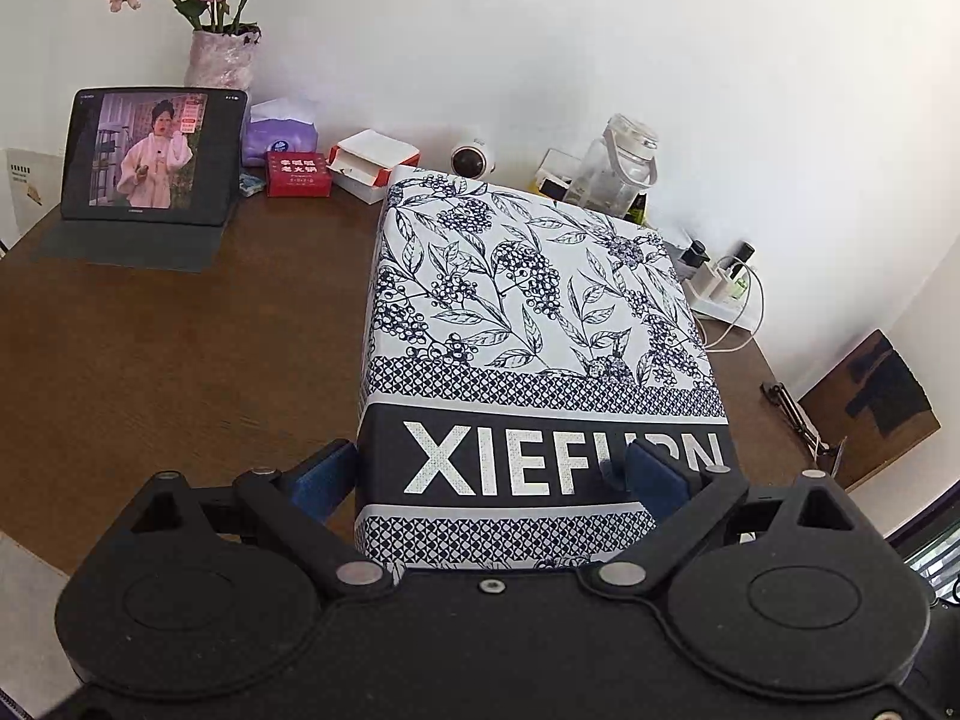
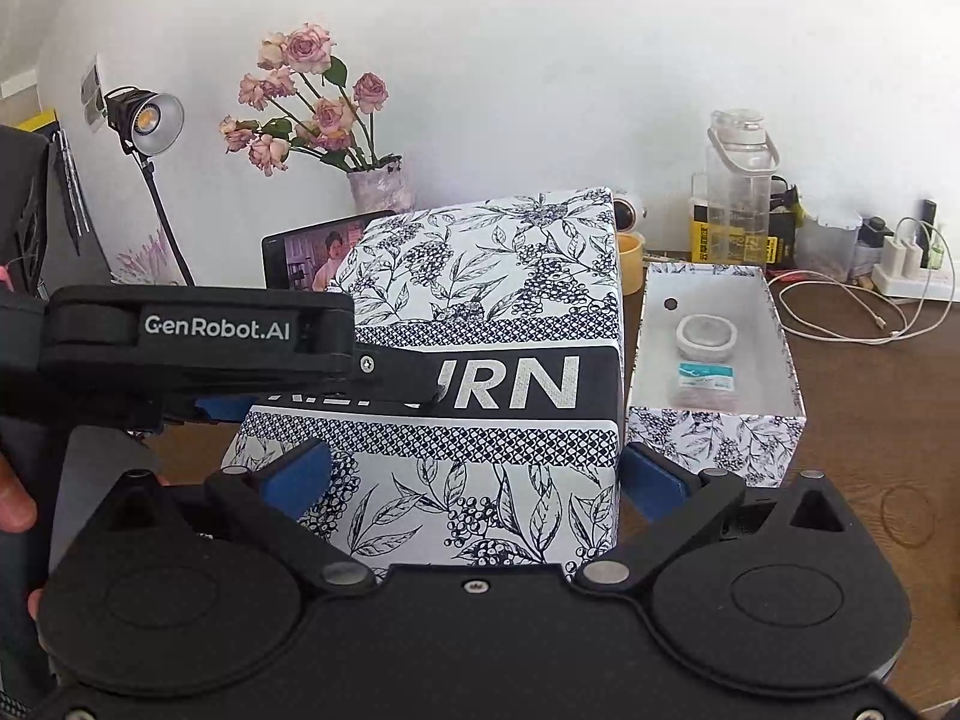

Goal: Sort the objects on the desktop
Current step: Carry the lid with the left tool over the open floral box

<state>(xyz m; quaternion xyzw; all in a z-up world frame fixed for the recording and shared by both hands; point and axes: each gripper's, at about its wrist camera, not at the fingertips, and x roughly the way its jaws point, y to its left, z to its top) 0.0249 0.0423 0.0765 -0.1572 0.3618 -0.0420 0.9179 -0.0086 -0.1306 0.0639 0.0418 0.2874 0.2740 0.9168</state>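
The printed box lid (image 2: pixel 480 360), white card with navy leaves and berries and a dark band of lettering, hangs tilted above the wooden desk (image 1: pixel 180 330), just left of the open box base (image 2: pixel 714 420) of the same pattern. Inside that base lie a small pale round dish (image 2: pixel 706 336) and a flat packet (image 2: pixel 706 381) nearer the front wall. The left gripper (image 1: pixel 504 474) has its blue pads spread wide, one at the lid's left side wall and the other lying over the lettering on top, so it seems to pinch a corner of the lid, though firm contact cannot be confirmed. The right gripper (image 2: pixel 480 474) also stands wide, its pads on either side of the lid's near end; whether they press the card or only bracket it cannot be told. The lid looks light and hollow, stiff along its folded edges but likely to bow or dent across its broad faces, and its smooth paper may slip under a loose hold. The safest purchase would be low on the side walls near the corners, with gentle pressure. Behind the lid stand a tablet (image 1: pixel 150 150) in its case and a vase of dried roses (image 2: pixel 378 186); further right of the base are a clear bottle (image 2: pixel 738 192) and a charger cable (image 2: pixel 840 312).
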